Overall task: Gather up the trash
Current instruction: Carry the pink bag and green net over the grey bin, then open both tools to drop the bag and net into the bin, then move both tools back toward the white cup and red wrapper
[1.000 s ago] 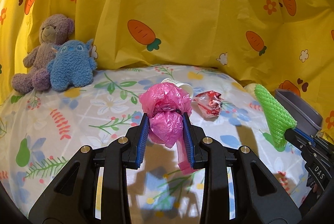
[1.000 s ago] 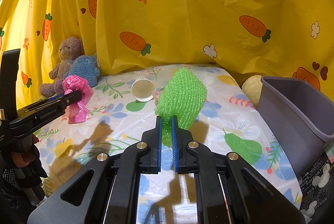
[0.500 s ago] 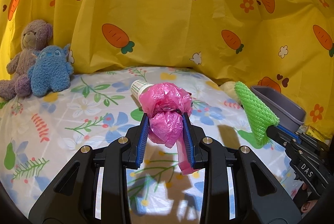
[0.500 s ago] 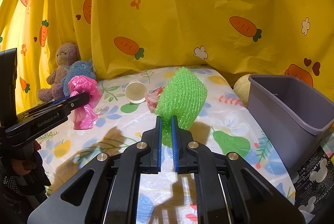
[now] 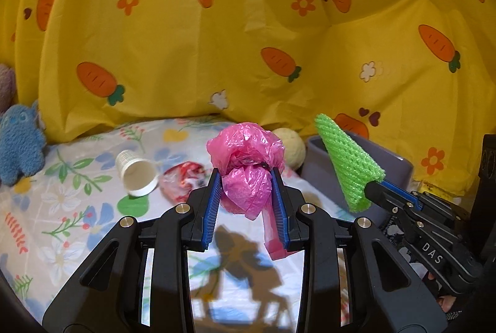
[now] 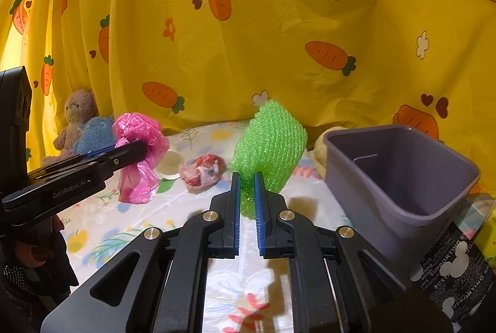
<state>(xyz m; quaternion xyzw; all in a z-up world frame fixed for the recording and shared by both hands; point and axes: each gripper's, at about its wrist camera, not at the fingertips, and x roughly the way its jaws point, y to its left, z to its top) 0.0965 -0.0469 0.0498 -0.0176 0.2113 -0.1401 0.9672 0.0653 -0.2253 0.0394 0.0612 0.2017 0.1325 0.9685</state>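
Observation:
My left gripper (image 5: 246,178) is shut on a crumpled pink plastic bag (image 5: 245,165) and holds it above the floral sheet; the bag also shows in the right wrist view (image 6: 138,156). My right gripper (image 6: 246,178) is shut on a green foam net (image 6: 269,147), also seen in the left wrist view (image 5: 348,161), held above the sheet just left of the grey-purple bin (image 6: 403,178). A white paper cup (image 5: 136,173) lies on its side and a red-and-white wrapper (image 5: 183,179) lies beside it on the sheet.
The bed has a floral sheet (image 5: 71,209) with a yellow carrot-print curtain (image 5: 248,38) behind. A blue plush (image 5: 20,144) and a brown bear (image 6: 76,113) sit far left. A cream plush ball (image 5: 290,144) rests by the bin (image 5: 400,165).
Both grippers have swung right toward the bin with their loads. The bin now looks larger and nearer; the plush toys have slid to the left edge.

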